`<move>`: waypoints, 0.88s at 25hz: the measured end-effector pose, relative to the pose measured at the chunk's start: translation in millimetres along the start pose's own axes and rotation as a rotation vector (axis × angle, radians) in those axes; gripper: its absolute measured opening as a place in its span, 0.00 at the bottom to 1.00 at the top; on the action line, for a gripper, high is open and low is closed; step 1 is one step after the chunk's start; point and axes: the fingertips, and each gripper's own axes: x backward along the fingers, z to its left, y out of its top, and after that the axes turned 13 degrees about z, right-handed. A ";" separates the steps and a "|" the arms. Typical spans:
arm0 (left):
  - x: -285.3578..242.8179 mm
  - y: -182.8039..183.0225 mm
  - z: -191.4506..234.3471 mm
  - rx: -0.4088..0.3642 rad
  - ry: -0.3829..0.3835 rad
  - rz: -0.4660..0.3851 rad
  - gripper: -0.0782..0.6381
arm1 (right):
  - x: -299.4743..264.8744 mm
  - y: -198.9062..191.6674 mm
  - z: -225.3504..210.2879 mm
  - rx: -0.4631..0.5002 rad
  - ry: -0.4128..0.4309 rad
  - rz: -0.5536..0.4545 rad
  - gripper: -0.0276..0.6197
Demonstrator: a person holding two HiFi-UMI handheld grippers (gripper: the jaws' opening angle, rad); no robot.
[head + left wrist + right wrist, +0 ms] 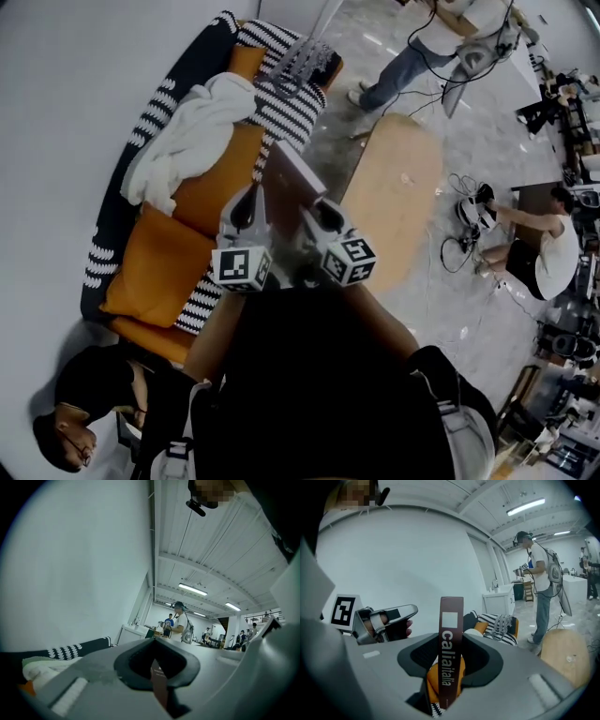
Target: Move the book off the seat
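As the book [451, 634] stands upright | left gripper [159, 681]: clamped on its edge | right gripper [449, 667]: clamped on its spine

One book [291, 180], two claws [247, 199] [317, 212], one sofa [114, 211]

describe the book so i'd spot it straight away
Find the orange sofa by the white wall. Over its front edge the left hand-held gripper and right hand-held gripper clamp the book. It's the only thin maroon slab, white lettering down its spine.

a black-and-white striped sofa [161, 101] fills the upper left; a white blanket [192, 131] and an orange cushion [159, 267] lie on it.
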 end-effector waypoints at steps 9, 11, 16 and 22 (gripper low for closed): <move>-33.8 0.7 -56.8 -0.045 -0.079 0.035 0.12 | 34.4 10.8 -49.4 -0.080 -0.047 -0.074 0.28; -41.2 0.0 -69.7 -0.050 -0.096 0.039 0.12 | 42.7 11.3 -60.2 -0.091 -0.058 -0.088 0.28; -59.5 -6.0 -95.7 -0.066 -0.134 0.051 0.12 | 58.0 8.8 -87.1 -0.119 -0.086 -0.116 0.28; -81.7 -13.6 -127.9 -0.086 -0.172 0.064 0.12 | 77.5 3.4 -121.5 -0.153 -0.115 -0.140 0.28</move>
